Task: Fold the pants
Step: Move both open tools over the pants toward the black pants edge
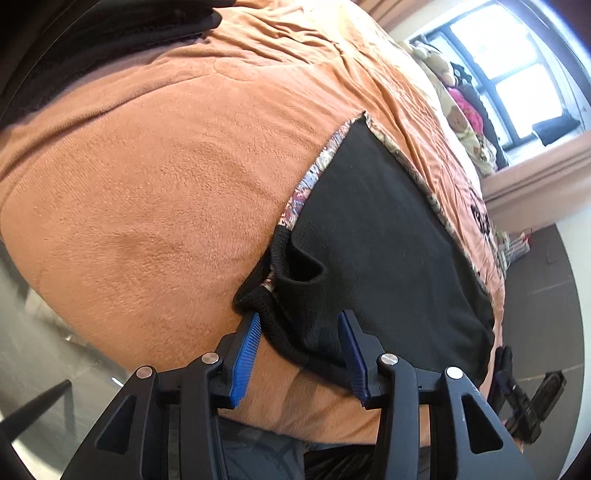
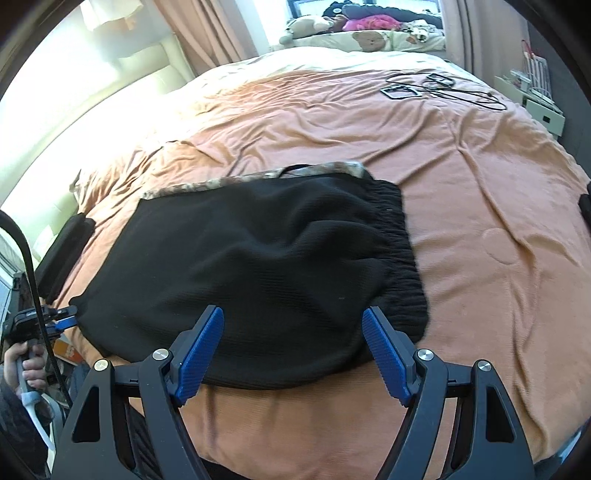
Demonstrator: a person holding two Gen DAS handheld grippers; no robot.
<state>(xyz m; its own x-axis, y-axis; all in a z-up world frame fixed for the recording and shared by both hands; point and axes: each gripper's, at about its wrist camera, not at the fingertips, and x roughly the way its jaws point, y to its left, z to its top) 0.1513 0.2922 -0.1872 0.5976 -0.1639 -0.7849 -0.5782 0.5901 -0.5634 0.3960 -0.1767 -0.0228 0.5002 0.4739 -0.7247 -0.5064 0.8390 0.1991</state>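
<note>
Black pants [image 2: 266, 258] with a patterned outer side lie folded on the orange bedspread [image 2: 480, 221] near the bed's front edge. The ribbed waistband [image 2: 402, 258] is on the right in the right wrist view. My right gripper [image 2: 293, 325] is open, its blue fingers just above the near edge of the pants, holding nothing. In the left wrist view the pants [image 1: 369, 240] show a patterned strip [image 1: 314, 177] along one edge. My left gripper [image 1: 299, 325] is open over the rolled black hem [image 1: 266, 306] at the corner, not gripping it.
Cables and two small devices [image 2: 417, 88] lie far back on the bed. Pillows and stuffed toys [image 2: 369, 29] sit by the window. A black cushion [image 2: 62, 251] lies at the bed's left edge. Dark cloth [image 1: 92, 44] lies at the far side in the left wrist view.
</note>
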